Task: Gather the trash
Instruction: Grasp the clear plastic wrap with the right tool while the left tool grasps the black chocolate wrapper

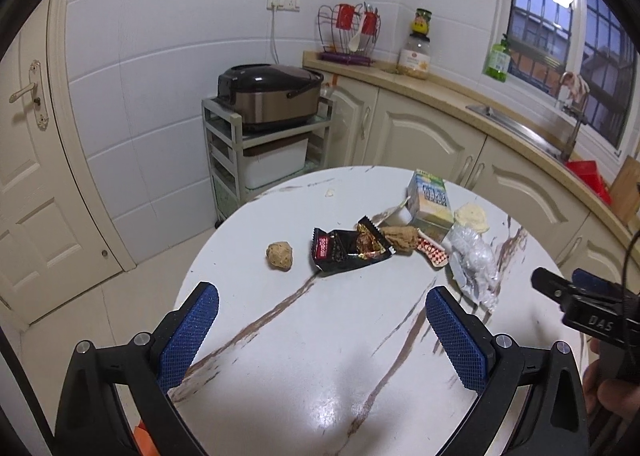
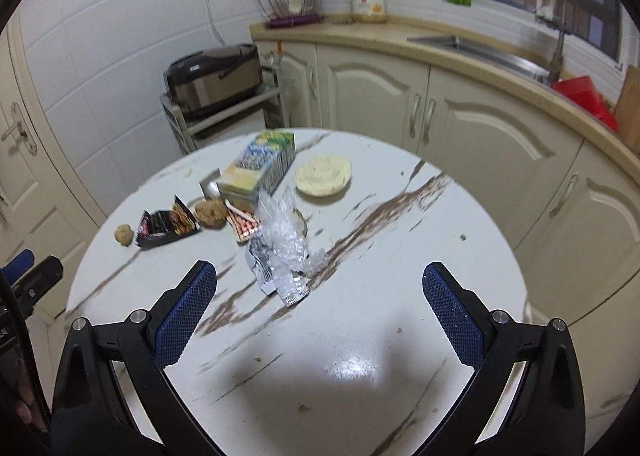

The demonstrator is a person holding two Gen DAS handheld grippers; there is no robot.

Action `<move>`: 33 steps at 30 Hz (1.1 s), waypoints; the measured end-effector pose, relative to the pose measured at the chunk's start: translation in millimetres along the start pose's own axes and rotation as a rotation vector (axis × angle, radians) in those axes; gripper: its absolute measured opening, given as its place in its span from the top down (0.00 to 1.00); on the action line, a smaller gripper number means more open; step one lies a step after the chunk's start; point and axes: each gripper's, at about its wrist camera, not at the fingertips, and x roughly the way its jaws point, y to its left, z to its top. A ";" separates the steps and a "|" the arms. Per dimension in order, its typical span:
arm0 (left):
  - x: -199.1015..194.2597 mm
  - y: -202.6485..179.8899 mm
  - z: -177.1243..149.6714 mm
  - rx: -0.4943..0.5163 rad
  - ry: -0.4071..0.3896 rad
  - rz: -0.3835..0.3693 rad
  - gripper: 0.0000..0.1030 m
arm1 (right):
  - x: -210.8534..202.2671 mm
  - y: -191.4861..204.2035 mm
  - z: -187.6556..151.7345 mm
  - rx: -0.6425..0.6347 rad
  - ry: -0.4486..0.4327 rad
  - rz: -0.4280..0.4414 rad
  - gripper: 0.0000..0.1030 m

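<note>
We hold two grippers spread wide above a round table (image 1: pixel 280 356) strewn with trash.

In the left wrist view, our left gripper (image 1: pixel 322 320) hangs over the near side of the marble-patterned top, its blue pads well apart and pinching nothing. Ahead of it, from left to right, lie a brown crumpled ball (image 1: pixel 280 255), a black snack wrapper (image 1: pixel 346 250), a brown paper wad (image 1: pixel 400 238), a red checked wrapper (image 1: pixel 434 252), a drink carton (image 1: pixel 430 202) on its side, a clear plastic bag (image 1: pixel 474 260) and a pale round disc (image 1: pixel 472 216). Our right gripper (image 2: pixel 320 304) is level over the near half of the table, pads likewise wide apart and empty, with the clear plastic bag just ahead, nearer its left finger. The trash sits clustered at the table's far side, touching neither tool.
</note>
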 end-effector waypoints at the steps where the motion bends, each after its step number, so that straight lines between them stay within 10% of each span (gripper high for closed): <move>1: 6.2 -0.7 0.6 0.000 0.006 0.000 0.01 | 8.5 -0.3 -0.4 0.000 0.015 0.004 0.00; 15: 117.5 -13.7 43.5 0.078 0.093 -0.020 0.01 | 98.2 6.4 12.1 -0.020 0.145 0.072 0.21; 22: 175.5 -25.6 59.0 0.184 0.113 -0.016 0.01 | 112.3 7.7 10.0 -0.034 0.166 0.118 0.78; 33: 252.6 -39.3 63.8 0.303 0.230 -0.115 0.20 | 104.8 -7.4 11.4 0.010 0.156 0.140 0.80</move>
